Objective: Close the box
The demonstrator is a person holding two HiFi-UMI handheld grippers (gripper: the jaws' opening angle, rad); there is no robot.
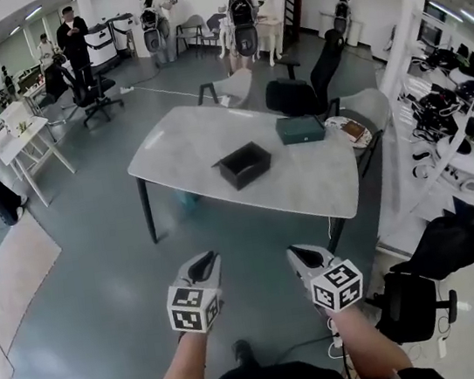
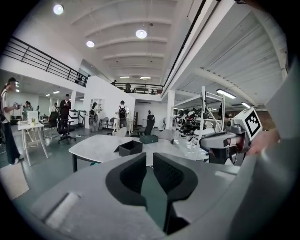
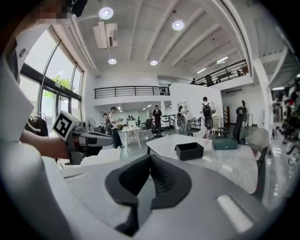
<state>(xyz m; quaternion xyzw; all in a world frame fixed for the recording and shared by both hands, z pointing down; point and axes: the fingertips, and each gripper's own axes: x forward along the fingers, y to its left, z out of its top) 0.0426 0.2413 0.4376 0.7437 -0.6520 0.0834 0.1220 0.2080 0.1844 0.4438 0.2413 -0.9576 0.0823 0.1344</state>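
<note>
A black box (image 1: 245, 164) stands open-topped near the middle of the pale marble table (image 1: 185, 139), well ahead of both grippers. It also shows far off as the black box (image 2: 130, 147) in the left gripper view and the black box (image 3: 189, 150) in the right gripper view. My left gripper (image 1: 202, 265) hangs in the air short of the table; its jaws (image 2: 146, 161) are drawn together to a thin slit, holding nothing. Beside it my right gripper (image 1: 305, 257) is shut and empty, its pads touching (image 3: 150, 160).
A dark green closed case (image 1: 300, 129) lies at the table's far right, next to a plate-like thing (image 1: 350, 129). Office chairs stand behind the table (image 1: 310, 89) and at my right (image 1: 410, 304). A white desk (image 1: 22, 141) and several people are farther back.
</note>
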